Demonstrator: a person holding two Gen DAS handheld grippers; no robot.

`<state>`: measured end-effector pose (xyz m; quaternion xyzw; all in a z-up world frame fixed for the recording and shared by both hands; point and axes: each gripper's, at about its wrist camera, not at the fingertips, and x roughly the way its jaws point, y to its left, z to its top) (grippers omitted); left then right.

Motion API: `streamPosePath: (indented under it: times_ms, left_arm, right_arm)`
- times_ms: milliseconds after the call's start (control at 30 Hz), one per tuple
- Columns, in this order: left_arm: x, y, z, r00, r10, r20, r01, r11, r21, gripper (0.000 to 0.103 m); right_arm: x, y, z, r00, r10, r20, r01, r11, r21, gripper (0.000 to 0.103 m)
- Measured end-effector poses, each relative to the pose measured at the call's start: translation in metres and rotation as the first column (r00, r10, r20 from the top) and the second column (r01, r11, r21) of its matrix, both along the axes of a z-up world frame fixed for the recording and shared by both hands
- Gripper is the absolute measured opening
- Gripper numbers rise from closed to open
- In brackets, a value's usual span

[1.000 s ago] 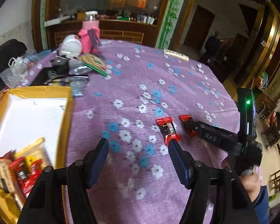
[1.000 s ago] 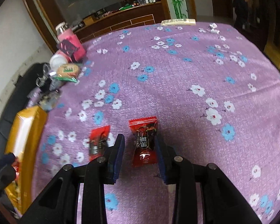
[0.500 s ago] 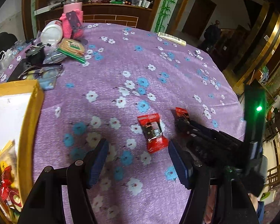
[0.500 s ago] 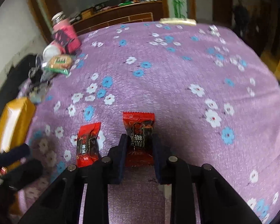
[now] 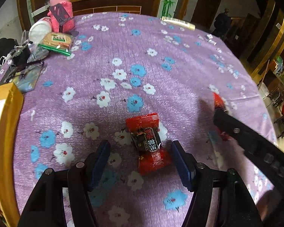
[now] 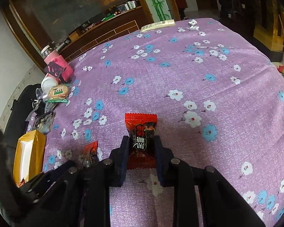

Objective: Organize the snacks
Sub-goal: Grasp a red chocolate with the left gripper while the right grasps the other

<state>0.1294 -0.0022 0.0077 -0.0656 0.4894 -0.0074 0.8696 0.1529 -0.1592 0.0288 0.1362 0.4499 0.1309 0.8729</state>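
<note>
While the right tool (image 6: 141, 147) a second ago only straddled its red candy packet (image 6: 141, 130) with a gap on both sides, its pads are now pressed together on the wrapper's dark middle, and the packet seems raised a little off the purple flowered table (image 6: 208, 71), though the lift is hard to judge. The left tool (image 5: 140, 158) has meanwhile swung rightward from beside the yellow box (image 5: 7, 132) and come down over the second red candy packet (image 5: 148, 141); its blue pads stand wide apart, one to each side of the wrapper, touching neither edge. That packet lies flat on the table, its near crimped end between the pads and a little nearer the right one. The yellow box, with other snacks visible at its near corner, sits at the left edge of the table. In my judgement one candy is secured and ready to travel left to the box, while the other awaits only a closing squeeze; the left tool might first centre itself so the wrapper does not skid aside.
</note>
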Motion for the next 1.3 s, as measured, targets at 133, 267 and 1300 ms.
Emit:
streamPosePath:
  times_ms: [133,267,1300]
  left_arm:
    - [-0.003,-0.006,-0.003,0.998,-0.023,0.056,0.016,0.992,0.122,0.046]
    - [-0.006,0.003,-0.002,0.997,-0.037,0.069,0.029,0.993,0.112,0.028]
    - [-0.046,0.046,0.022,0.975,-0.027,0.221,0.034,0.999,-0.028,0.027]
  right_arm:
    - [-0.003,0.002,0.003,1.000,0.014,0.012,-0.014,1.000,0.004,0.023]
    - [-0.006,0.007,0.004,0.999,0.027,0.026,-0.027,1.000,-0.009,0.024]
    - [-0.030,0.054,0.002,0.982,0.179,0.067,-0.175,0.983,-0.056,0.024]
